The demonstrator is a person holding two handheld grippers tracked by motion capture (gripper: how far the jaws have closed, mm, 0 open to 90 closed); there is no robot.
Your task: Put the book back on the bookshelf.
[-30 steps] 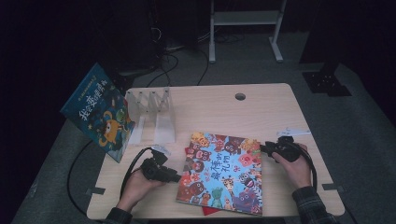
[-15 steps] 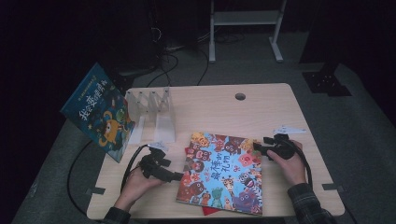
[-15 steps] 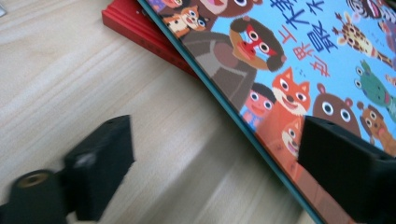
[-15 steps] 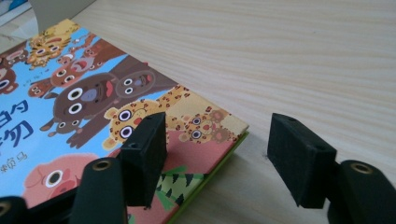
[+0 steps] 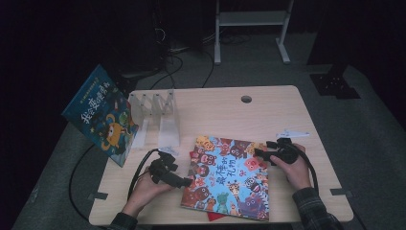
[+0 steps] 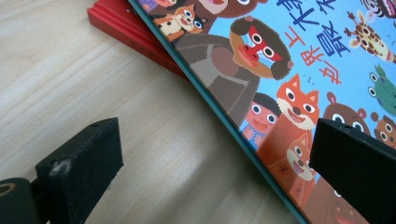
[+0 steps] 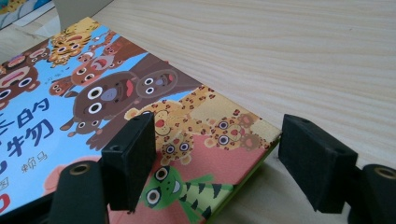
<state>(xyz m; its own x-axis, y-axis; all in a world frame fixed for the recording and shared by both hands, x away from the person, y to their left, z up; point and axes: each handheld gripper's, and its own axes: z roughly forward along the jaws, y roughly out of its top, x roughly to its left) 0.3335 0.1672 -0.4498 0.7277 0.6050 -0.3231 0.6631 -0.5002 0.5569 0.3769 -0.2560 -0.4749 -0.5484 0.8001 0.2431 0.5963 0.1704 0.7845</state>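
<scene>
The picture book [image 5: 227, 179] lies flat on the bench [image 5: 220, 108] at about 6 o'clock, on top of a red book [image 6: 135, 37] whose edge peeks out beneath it. The left tool [image 5: 187, 182] at the book's 9 o'clock edge and the right tool [image 5: 259, 154] at its 2 o'clock corner have just been opening, their jaws apart and clamped on nothing. I judge the book set down and released, with the clear rack [image 5: 158, 117] at 11 o'clock waiting and another book [image 5: 100, 115] leaning at 10 o'clock.
</scene>
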